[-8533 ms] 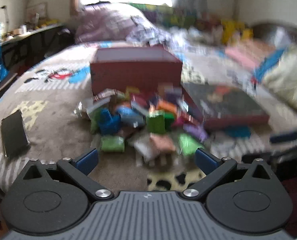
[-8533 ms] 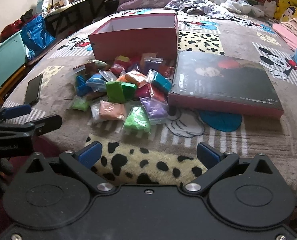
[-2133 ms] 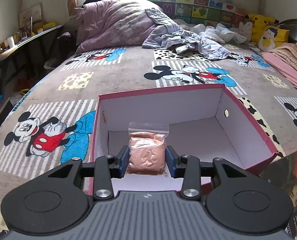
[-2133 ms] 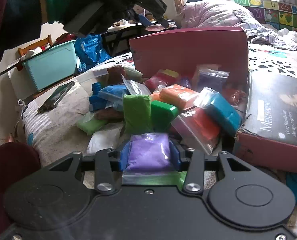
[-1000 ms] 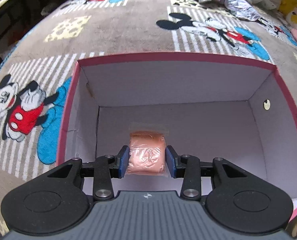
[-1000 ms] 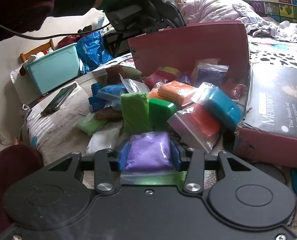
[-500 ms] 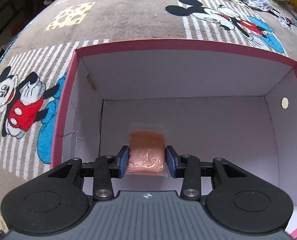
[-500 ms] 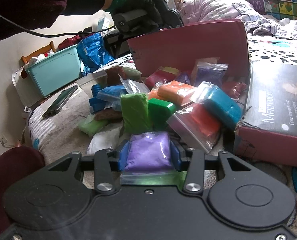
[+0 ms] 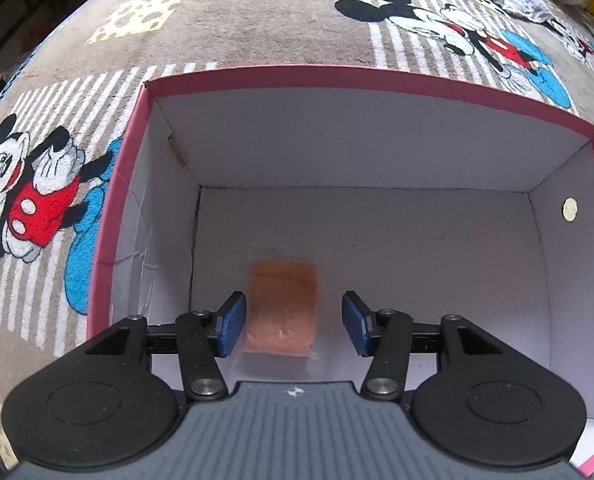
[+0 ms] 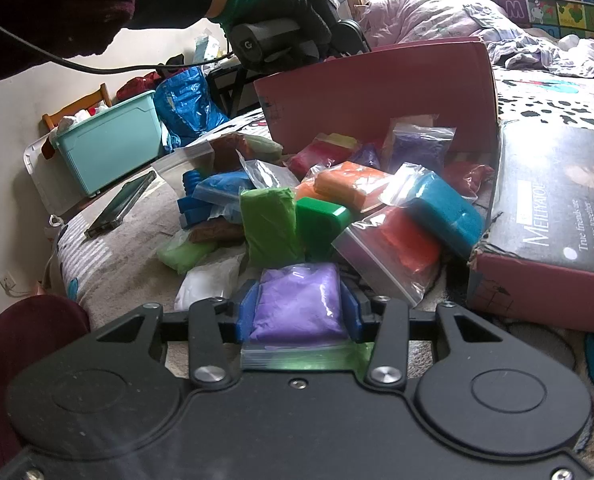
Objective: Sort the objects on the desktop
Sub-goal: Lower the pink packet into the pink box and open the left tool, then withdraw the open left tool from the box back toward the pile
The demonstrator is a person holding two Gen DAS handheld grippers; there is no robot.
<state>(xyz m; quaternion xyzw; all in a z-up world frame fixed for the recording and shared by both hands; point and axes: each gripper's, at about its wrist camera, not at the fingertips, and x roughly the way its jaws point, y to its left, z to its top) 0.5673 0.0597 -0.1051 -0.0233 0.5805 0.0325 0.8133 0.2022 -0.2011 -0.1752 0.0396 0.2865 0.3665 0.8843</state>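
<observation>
Release is under way at the left tool (image 9: 293,322): its jaws are opening, and the peach bag (image 9: 283,312) between them is no longer pressed by either blue pad, a gap showing on both sides. The tool is pointed steeply down into the red box (image 9: 257,70), evidently so that the bag lands on the box's white floor, close to the near wall; whether the bag already rests there cannot be told. Nothing else is seen inside the box.

In front of the box, the right tool (image 10: 299,312) is clamped narrowly on a purple bag (image 10: 299,304), held low at the near edge of the pile of coloured bags (image 10: 337,208), probably in readiness for its own trip into the box. Against the box's outer wall the pile is heaped on the bed (image 9: 257,28). To the box's right, the lid (image 10: 557,208) lies flat, kept clear of the opening.
</observation>
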